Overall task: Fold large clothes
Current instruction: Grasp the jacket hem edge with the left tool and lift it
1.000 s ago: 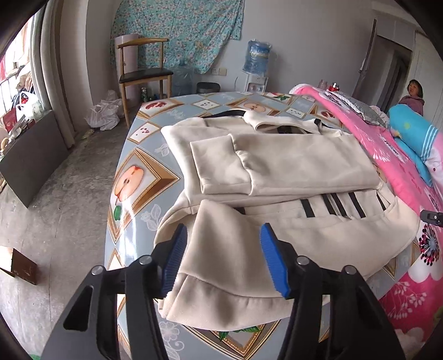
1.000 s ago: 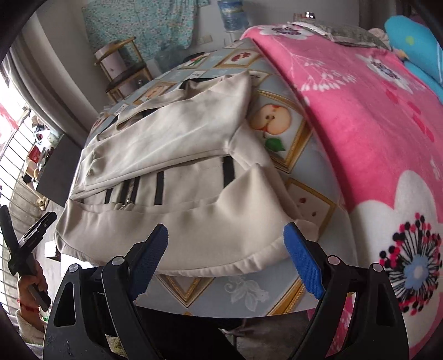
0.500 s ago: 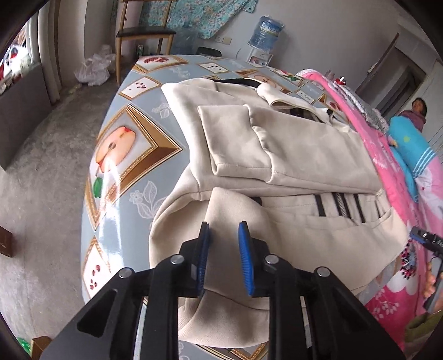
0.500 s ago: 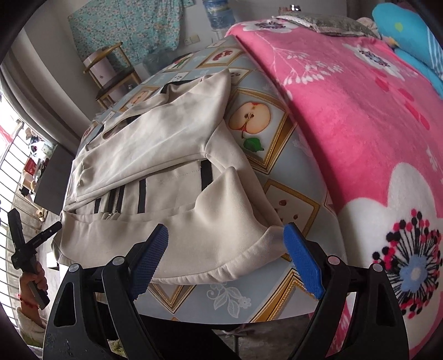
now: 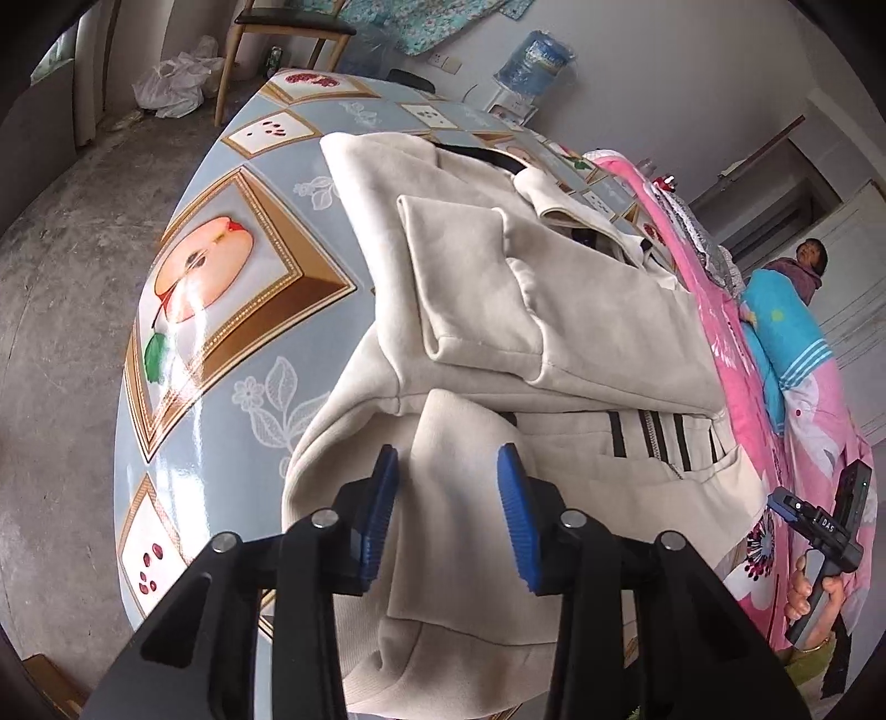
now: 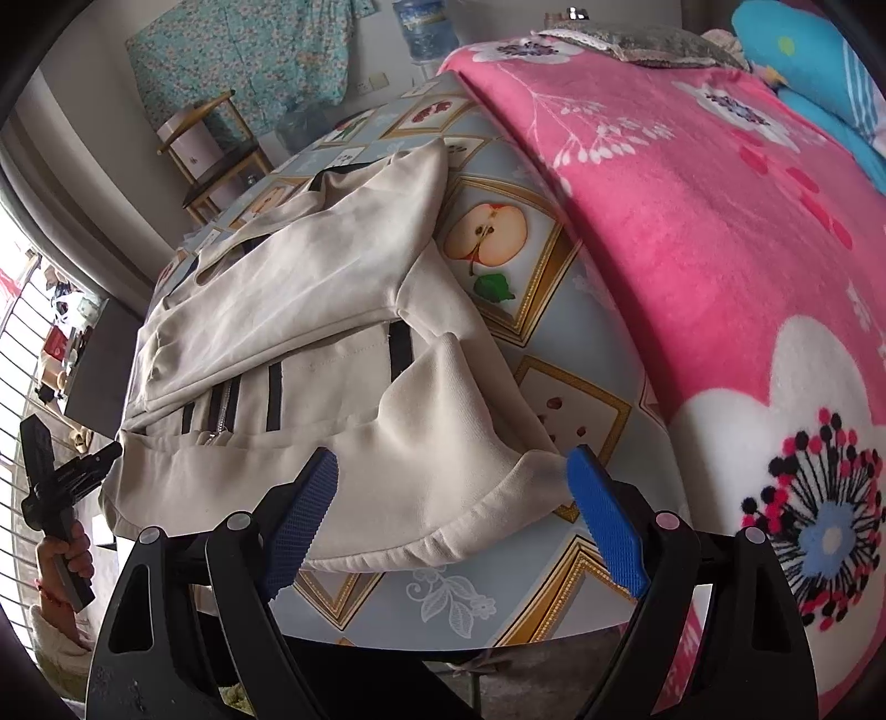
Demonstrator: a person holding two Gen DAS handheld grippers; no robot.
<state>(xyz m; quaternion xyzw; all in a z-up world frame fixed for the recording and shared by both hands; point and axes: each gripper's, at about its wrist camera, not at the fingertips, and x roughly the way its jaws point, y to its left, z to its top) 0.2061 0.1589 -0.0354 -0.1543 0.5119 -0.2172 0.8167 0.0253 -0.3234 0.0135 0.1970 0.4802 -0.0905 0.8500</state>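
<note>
A cream jacket [image 5: 554, 310] with black stripes and a zipper lies on the table, both sleeves folded across its chest. Its lower left corner is turned up into a flap [image 5: 448, 443]. My left gripper [image 5: 446, 487] hovers right over that flap; its jaws are opening, the cloth lies between the blue pads, and I see no pinch. The right view shows the jacket [image 6: 310, 288] from the other side. There my right gripper [image 6: 451, 487] stands open wide around the turned-up lower right corner [image 6: 459, 410], with the pads apart from the cloth.
The table [image 5: 221, 288] wears a glossy blue cloth with apple pictures. A pink flowered blanket [image 6: 692, 221] borders the jacket's right side. A wooden chair [image 5: 288, 27] and a water bottle [image 5: 531, 61] stand beyond. A person [image 5: 803, 260] sits at the far right.
My left gripper came forward and down over the jacket's left flap; its jaws narrowed sharply, then widened a little. The right gripper stayed open and nearly still.
</note>
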